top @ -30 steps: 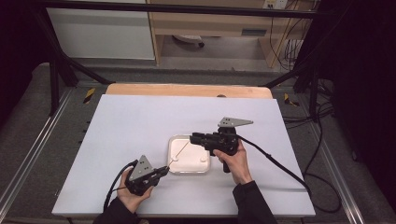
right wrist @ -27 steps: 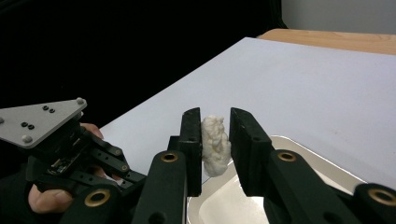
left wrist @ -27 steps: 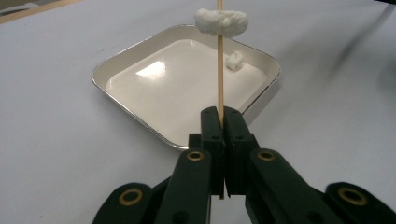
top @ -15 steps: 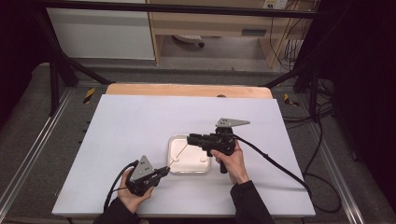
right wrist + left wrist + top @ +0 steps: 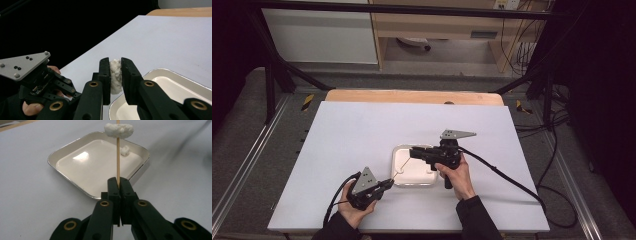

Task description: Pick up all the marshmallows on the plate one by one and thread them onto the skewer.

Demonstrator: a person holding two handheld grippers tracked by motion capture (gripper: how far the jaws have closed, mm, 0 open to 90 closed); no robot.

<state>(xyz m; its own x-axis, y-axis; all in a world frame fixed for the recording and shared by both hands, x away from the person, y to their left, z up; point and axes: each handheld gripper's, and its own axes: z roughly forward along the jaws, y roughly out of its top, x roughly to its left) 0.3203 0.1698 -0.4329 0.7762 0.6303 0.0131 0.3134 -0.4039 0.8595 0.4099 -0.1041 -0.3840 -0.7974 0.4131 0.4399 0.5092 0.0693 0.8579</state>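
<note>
- white table top [image 5: 362, 130], wooden strip [image 5: 412, 96] along its far edge
- pale cabinet [image 5: 319, 37] beyond
- loose cables [image 5: 557, 150] on floor, right side

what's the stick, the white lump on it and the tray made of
The stick looks like pale wood or bamboo: thin, straight, matte tan. The white lump threaded on it seems soft and crumbly, maybe marshmallow or foam; its surface is rough and dull. The tray looks like polished metal: bright silvery rim and a glossy highlight on its floor.
</note>
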